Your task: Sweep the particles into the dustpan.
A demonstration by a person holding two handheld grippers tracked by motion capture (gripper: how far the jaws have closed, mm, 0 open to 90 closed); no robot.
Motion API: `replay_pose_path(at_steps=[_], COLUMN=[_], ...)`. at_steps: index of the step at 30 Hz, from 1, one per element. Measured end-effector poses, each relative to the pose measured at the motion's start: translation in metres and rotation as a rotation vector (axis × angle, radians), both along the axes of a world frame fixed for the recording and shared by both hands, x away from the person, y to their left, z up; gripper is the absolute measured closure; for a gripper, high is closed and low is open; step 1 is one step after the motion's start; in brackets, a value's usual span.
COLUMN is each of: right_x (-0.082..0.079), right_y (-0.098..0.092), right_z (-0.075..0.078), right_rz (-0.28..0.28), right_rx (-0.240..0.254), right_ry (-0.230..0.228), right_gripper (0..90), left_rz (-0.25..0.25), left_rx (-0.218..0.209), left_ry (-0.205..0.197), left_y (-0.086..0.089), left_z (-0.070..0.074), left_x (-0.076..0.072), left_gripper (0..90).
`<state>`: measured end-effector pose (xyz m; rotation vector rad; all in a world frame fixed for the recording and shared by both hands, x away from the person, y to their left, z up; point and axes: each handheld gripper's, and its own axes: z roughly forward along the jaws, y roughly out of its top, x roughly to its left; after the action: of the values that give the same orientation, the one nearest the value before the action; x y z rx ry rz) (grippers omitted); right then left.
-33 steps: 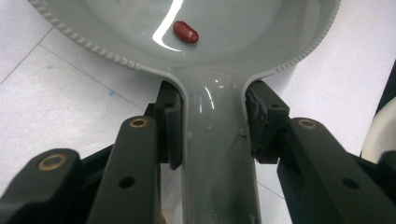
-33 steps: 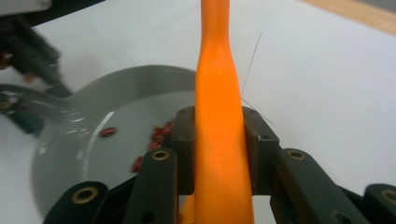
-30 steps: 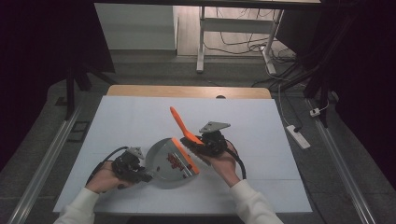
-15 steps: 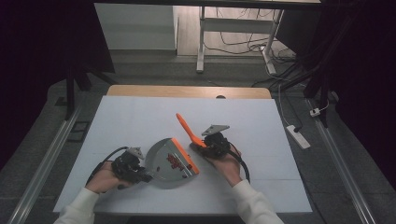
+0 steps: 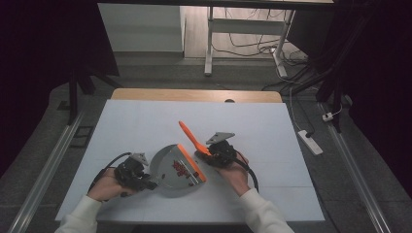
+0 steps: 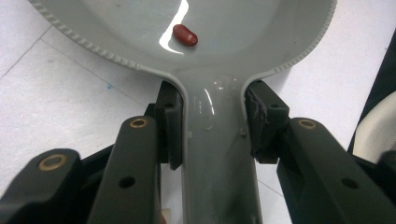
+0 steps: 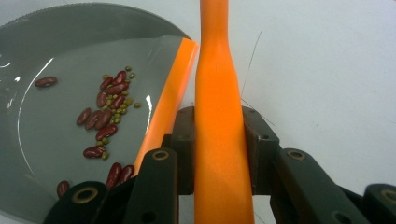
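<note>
Dark floor and trailing cables are surrounding the pale tabletop [image 5: 145,121] you are working at, with a strip of wood showing along its far edge.

Your left gripper [image 6: 212,128] is clamping the grey dustpan's handle [image 6: 217,177] between both pads, jaws closed in against its sides. Beyond the jaws, the dustpan [image 5: 170,170] is lying flat on the tabletop near its front edge; in the left gripper view its bowl is being cut off by the top of the frame, so you are seeing just one red bean [image 6: 185,35] there.

Your right gripper [image 7: 218,149] is pinching the orange brush handle [image 7: 217,140], pads pressed on either side. The handle is running out of the bottom of the right gripper view, and the brush head is hidden from you there. In the high view your right gripper [image 5: 221,150] is sitting just beside the dustpan's orange lip [image 5: 191,162], and the bristle end is too small to make out. Red beans and small green ones [image 7: 109,116] are lying heaped inside the pan near that lip; in the high view they are blurring into a reddish patch.

Compared with a second ago, the orange handle [image 5: 192,136] is tilting a little differently and your right hand is sitting slightly shifted, while the dustpan and your left hand are staying where they were.
</note>
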<state>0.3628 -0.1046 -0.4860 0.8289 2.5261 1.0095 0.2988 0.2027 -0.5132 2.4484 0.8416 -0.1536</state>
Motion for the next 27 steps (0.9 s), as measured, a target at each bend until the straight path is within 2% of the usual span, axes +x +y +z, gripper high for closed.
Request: replay_pose_path(at_steps=[10,15,17,19,20,21,22,23,24,25,27], right_x=[-0.005,-0.013,-0.017,-0.021,-0.021,-0.022,-0.022,-0.023,-0.023,-0.022,-0.018], right_y=[0.005,0.012,0.016,0.020,0.020,0.020,0.020,0.019,0.019,0.017,0.009], right_z=[0.000,-0.002,-0.002,0.001,0.001,0.004,0.004,0.008,0.008,0.010,0.013], right_rz=[0.017,0.035,0.053,0.096,0.096,0.123,0.123,0.113,0.113,0.098,0.066], right_rx=[-0.008,-0.015,-0.002,0.055,0.055,0.111,0.111,0.116,0.116,0.110,0.116], right_ry=[-0.002,-0.022,-0.015,-0.003,-0.003,0.013,0.013,-0.034,-0.034,-0.057,-0.071], right_gripper=[69.8,69.8,69.8,69.9,69.9,70.0,70.0,69.9,69.9,69.9,69.9], left_rz=[0.004,0.005,0.005,0.005,0.005,0.004,0.004,0.004,0.004,0.004,0.003], left_rx=[0.001,0.003,0.005,0.006,0.006,0.005,0.005,0.002,0.002,0.002,0.003], left_ry=[0.008,0.009,0.007,0.006,0.006,0.007,0.007,0.005,0.005,0.004,0.004], left_y=[0.000,-0.001,-0.001,-0.001,-0.001,-0.001,-0.001,-0.001,-0.001,-0.001,-0.001], left_z=[0.001,0.000,0.000,0.000,0.000,0.000,0.000,0.000,0.000,0.000,0.000], left_x=[0.000,0.000,0.000,0.000,0.000,0.000,0.000,0.000,0.000,0.000,0.000], left_gripper=[61.9,61.9,61.9,61.9,61.9,61.9,61.9,61.9,61.9,61.9,61.8])
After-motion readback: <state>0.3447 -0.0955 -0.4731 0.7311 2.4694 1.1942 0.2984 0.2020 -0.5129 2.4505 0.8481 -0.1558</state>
